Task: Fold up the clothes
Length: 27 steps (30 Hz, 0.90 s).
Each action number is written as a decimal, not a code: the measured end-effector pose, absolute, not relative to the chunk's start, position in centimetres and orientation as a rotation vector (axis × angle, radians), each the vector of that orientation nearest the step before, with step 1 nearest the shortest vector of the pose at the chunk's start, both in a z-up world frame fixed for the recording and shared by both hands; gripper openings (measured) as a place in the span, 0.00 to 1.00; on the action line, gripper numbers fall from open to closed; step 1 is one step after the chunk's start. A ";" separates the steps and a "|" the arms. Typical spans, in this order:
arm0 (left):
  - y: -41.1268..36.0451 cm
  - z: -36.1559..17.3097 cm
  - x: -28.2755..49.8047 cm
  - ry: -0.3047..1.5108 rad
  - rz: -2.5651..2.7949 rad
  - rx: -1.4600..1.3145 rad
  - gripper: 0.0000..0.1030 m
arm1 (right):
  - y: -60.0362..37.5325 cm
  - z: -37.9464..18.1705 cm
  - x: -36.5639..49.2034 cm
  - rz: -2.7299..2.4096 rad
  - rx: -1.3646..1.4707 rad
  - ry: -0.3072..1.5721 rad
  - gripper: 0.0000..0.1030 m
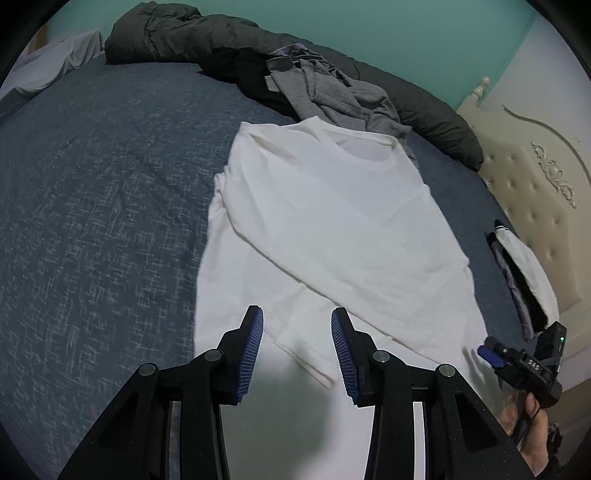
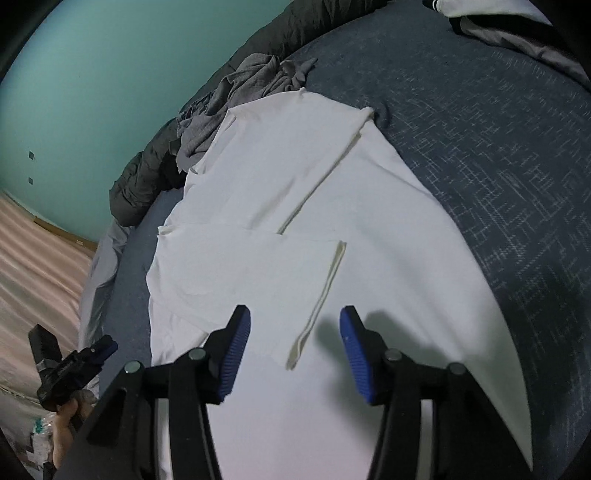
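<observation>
A white T-shirt [image 1: 332,221] lies spread on the blue bed [image 1: 92,184], partly folded. In the left wrist view its collar [image 1: 364,146] points toward the far edge of the bed, and one side of the shirt is folded inward, forming a diagonal crease across the body. In the right wrist view a sleeve [image 2: 258,273] lies folded across the body, with its hem [image 2: 321,299] running toward the near edge.

The left gripper [image 1: 297,347] hangs above the near part of the shirt. Its jaws stand partly open, with nothing between the blue pads [image 1: 253,354]. The pads do not press on the fabric.

The right gripper [image 2: 293,350] hangs above the shirt just beside the sleeve hem. Its jaws stand about half open and hold nothing. In the left wrist view it appears at the lower right, held in a hand [image 1: 532,432].

A crumpled grey garment [image 1: 332,96] lies at the far edge of the bed, touching the shirt at the collar. A dark duvet [image 1: 177,33] is bunched along the far edge behind it. A folded stack [image 1: 524,273] of dark and white clothes lies near the cream headboard [image 1: 535,192], apart from the shirt.
</observation>
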<state>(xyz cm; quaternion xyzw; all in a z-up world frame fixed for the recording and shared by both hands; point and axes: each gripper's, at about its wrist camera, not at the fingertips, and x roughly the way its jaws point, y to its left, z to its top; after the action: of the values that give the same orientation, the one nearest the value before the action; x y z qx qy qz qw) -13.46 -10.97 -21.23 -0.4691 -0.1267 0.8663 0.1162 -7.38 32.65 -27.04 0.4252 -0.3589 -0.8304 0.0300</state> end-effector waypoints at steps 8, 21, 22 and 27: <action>-12.9 -23.0 -18.9 -0.251 2.627 -1.451 0.41 | 31.2 -26.6 -9.6 -2.507 1.243 -1.027 0.57; -13.2 -26.4 -27.6 0.086 2.653 -1.520 0.41 | 32.0 -29.1 -12.1 -2.454 1.282 -1.047 0.60; -12.8 -26.7 -27.8 0.137 2.650 -1.526 0.41 | 32.1 -29.0 -12.1 -2.456 1.277 -1.046 0.60; -11.8 -27.2 -28.5 0.287 2.622 -1.481 0.38 | 32.1 -29.0 -12.4 -2.455 1.272 -1.030 0.60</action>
<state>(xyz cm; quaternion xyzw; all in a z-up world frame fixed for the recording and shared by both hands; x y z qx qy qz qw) -28.49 -11.83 -27.18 -0.4887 0.0948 0.8653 0.0583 -12.38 32.05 -28.97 0.4290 -0.3474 -0.8283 0.0954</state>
